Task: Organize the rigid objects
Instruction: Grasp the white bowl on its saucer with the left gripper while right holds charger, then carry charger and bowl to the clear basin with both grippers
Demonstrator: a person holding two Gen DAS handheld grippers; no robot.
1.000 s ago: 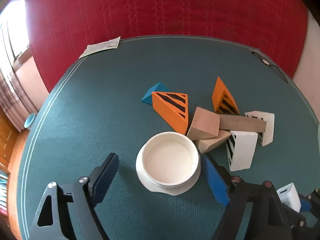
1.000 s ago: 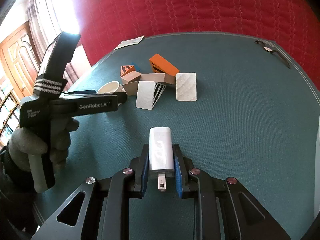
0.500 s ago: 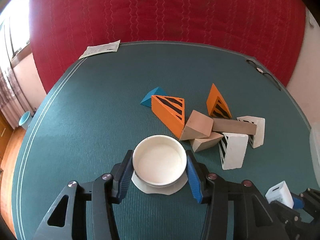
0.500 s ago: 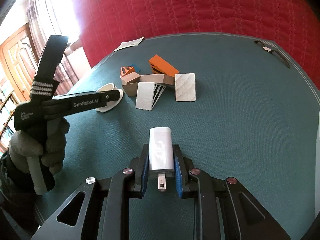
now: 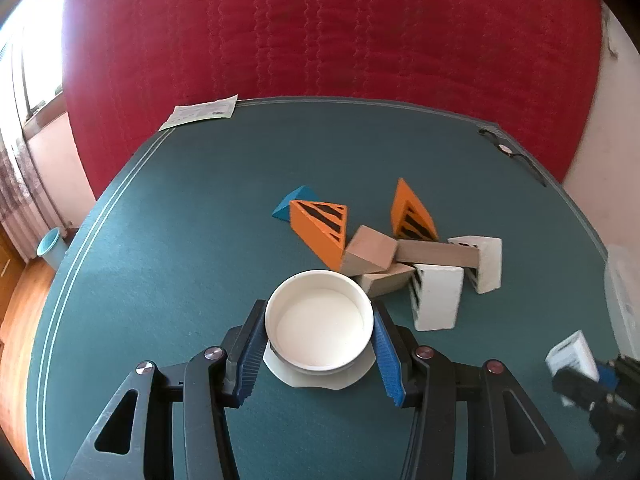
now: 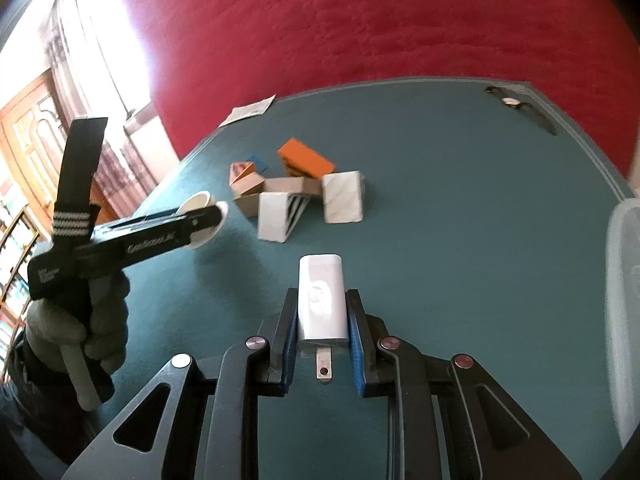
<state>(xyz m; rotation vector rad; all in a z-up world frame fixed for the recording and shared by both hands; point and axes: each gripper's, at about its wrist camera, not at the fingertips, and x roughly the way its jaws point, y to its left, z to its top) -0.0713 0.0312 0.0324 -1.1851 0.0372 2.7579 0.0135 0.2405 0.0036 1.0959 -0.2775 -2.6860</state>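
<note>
A white round bowl sits on a flat white disc on the teal table. My left gripper is shut on the bowl, a blue pad against each side of its rim. In the right wrist view the same gripper and bowl show at the left, held by a gloved hand. My right gripper is shut on a white charger plug, prongs pointing back at the camera. Orange striped wedges, wooden blocks and white blocks lie piled just beyond the bowl.
A blue wedge lies behind the pile. A paper sheet lies at the far left table edge and a black wristwatch at the far right. A clear plastic container stands at the right. Red quilted fabric hangs behind the table.
My left jaws went from wide apart to closed on the bowl's rim. The right gripper with the charger has shifted slightly, bringing the clear container into its view.
</note>
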